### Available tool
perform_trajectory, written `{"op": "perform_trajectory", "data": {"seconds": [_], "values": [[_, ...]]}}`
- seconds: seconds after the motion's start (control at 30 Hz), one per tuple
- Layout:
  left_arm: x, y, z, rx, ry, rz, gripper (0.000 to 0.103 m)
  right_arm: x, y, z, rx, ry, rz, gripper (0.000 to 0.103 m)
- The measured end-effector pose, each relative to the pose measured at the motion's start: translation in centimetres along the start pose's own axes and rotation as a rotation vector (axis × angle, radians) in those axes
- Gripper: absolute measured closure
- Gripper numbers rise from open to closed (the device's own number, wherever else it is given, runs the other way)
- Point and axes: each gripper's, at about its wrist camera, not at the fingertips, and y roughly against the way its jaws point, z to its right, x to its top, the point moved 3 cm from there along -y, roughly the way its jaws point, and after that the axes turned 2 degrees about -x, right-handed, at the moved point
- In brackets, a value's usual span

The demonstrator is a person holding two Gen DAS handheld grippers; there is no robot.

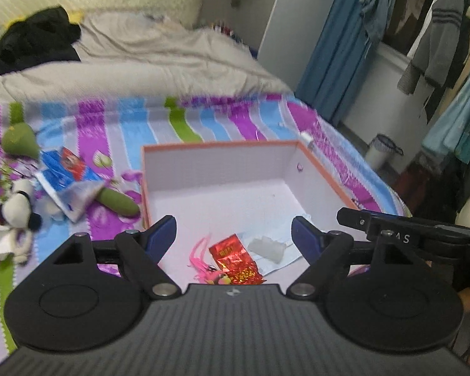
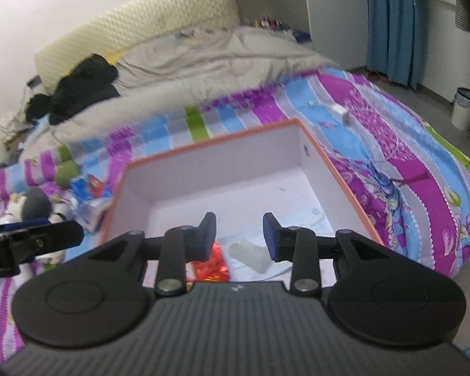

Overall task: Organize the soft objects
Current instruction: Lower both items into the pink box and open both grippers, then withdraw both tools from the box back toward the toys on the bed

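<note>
- Two hand-held grippers hover above an open box (image 1: 222,169) with an orange rim and white inside, which sits on a bed (image 1: 203,119) covered in purple, blue, green and grey stripes.
- The left gripper (image 1: 234,235) has its blue-padded jaws spread wide, with nothing between them; the box floor shows through the gap.
- The right gripper (image 2: 239,235) has its jaws set narrower but apart, likewise gripping nothing.
- In the near end of the box lie a red foil packet (image 1: 235,260) printed with gold characters too small to read, a pink feathery item (image 1: 200,255), a translucent white lump (image 1: 266,247) and a pale blue sheet (image 1: 285,255) beneath it.
- Outside the box, to its left on the cover, lie a black-and-white plush toy (image 1: 17,206), two green plush pieces (image 1: 18,139) and a blue-and-red wrapper (image 1: 64,169) whose print is blurred, possibly snack packaging.
- The letters "A S" show in white on the right gripper's arm where it enters the left wrist view.
- Farther up the bed lie a beige duvet (image 2: 210,53) and dark clothing (image 2: 78,87); blue curtains (image 2: 388,22) hang by the wall.
</note>
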Motion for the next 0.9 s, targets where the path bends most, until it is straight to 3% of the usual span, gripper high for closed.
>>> {"op": "perform_trajectory", "data": {"seconds": [0.5, 0.9], "values": [[-3.6, 14.0, -3.6, 0.033, 0.039, 0.182, 0.019, -2.0, 9.5, -8.0, 0.102, 0.104, 0.141, 0.067], [-9.2, 20.3, -9.8, 0.120, 0.080, 0.238, 0.019, -8.7, 12.2, -14.9, 0.188, 0.201, 0.179, 0.067]]}}
